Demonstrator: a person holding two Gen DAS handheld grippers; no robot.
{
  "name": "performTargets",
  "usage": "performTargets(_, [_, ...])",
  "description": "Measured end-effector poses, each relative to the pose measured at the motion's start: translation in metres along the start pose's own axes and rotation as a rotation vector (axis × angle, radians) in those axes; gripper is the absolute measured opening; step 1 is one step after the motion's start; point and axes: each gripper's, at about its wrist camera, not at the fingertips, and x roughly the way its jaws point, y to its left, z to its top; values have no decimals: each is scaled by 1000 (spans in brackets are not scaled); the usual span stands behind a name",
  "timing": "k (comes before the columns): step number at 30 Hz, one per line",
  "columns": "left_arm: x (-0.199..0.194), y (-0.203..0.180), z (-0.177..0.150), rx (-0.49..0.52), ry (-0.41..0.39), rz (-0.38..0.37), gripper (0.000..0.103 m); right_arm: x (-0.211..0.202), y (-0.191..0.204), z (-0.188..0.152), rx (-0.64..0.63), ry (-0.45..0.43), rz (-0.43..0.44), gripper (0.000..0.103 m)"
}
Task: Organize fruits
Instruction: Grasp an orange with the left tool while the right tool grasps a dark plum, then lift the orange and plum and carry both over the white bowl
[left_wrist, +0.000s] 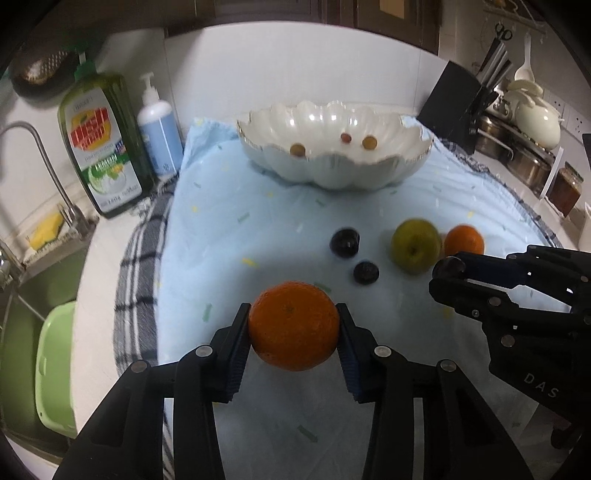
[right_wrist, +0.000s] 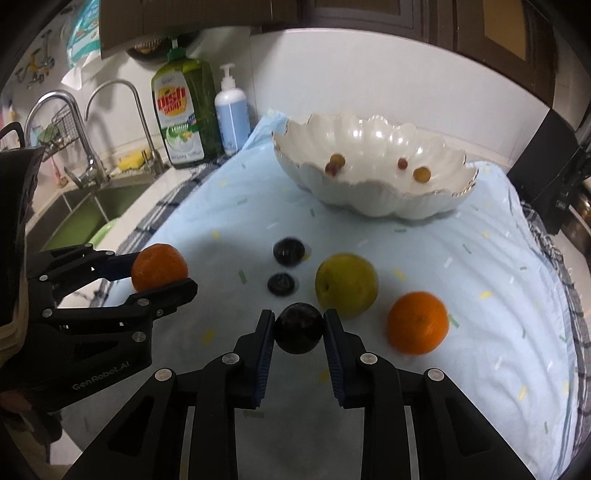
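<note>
Left tongs (left_wrist: 293, 326) clamped on an orange (left_wrist: 294, 325), up off the blue cloth (left_wrist: 229, 236). Right tongs (right_wrist: 299, 328) clamped on a dark plum (right_wrist: 299, 328). Lying on the cloth: two plums (right_wrist: 289, 251), a green apple (right_wrist: 346, 285), another orange (right_wrist: 417, 322). White bowl (right_wrist: 373, 199) behind, a few small fruits inside.

"GenRobot.AI" on left tongs (right_wrist: 162, 282); "DAS" on right tongs (left_wrist: 445, 275).
</note>
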Motion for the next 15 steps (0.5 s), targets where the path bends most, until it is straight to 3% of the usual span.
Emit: performTargets(15, [-35,-18,43,-29,-120,15,43,-37,-26,33,-11,-133,26,28])
